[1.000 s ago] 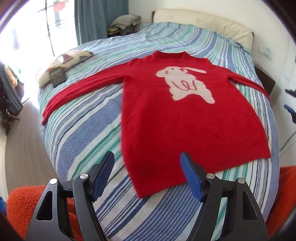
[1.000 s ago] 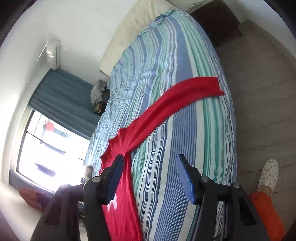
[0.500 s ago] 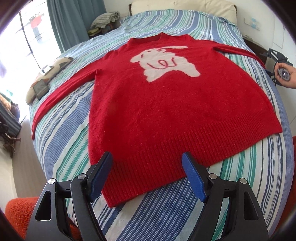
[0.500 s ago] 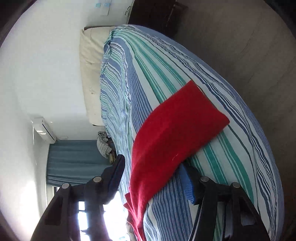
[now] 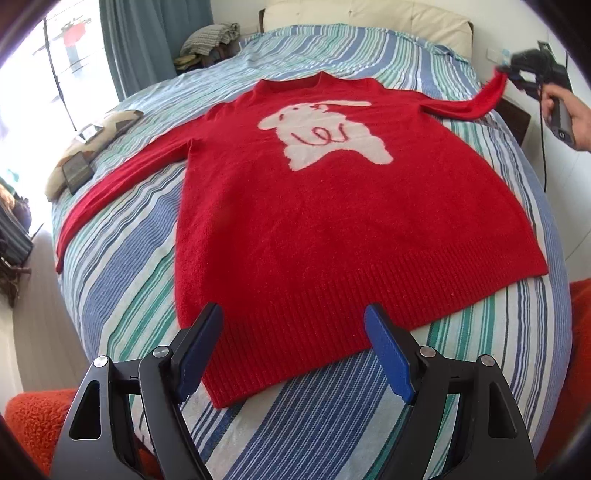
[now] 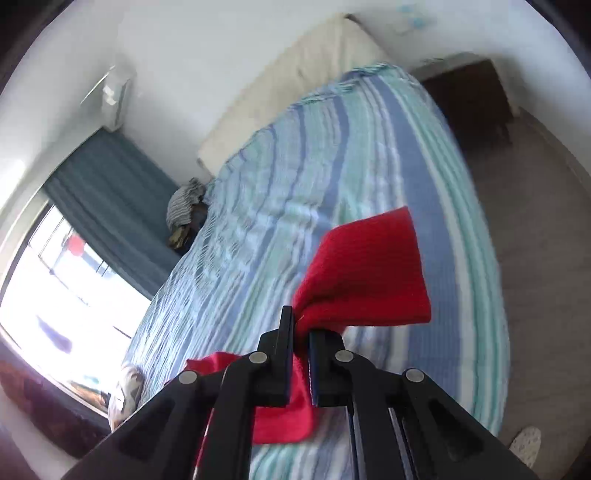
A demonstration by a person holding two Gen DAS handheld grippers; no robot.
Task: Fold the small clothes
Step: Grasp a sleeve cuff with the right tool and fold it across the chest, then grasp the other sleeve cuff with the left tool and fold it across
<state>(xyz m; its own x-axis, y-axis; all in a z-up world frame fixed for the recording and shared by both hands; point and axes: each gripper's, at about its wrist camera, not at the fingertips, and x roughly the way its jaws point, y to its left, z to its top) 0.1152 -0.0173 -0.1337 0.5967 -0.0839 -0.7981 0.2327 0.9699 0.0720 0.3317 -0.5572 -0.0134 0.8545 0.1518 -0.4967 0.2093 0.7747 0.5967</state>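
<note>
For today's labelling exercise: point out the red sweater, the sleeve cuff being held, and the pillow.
red sweater (image 5: 314, 221), left wrist view, chest panel.
sleeve cuff (image 6: 369, 273), right wrist view, ribbed end.
pillow (image 5: 369, 14), left wrist view, cream front face.

The red sweater (image 5: 332, 221) is showing a fuzzy matt knit with a ribbed hem, lying on the bedspread (image 5: 129, 266) of striped woven cloth, while the left gripper (image 5: 293, 354) is presenting matt black plastic and blue pads.

From the left wrist we look down the bed (image 5: 480, 350) from its foot toward the headboard, close above the sweater (image 5: 332, 221) hem. From the right wrist we look across the bed's right side toward the window, tilted, close behind the sleeve (image 6: 369, 273). Both share bed and sleeve.
</note>
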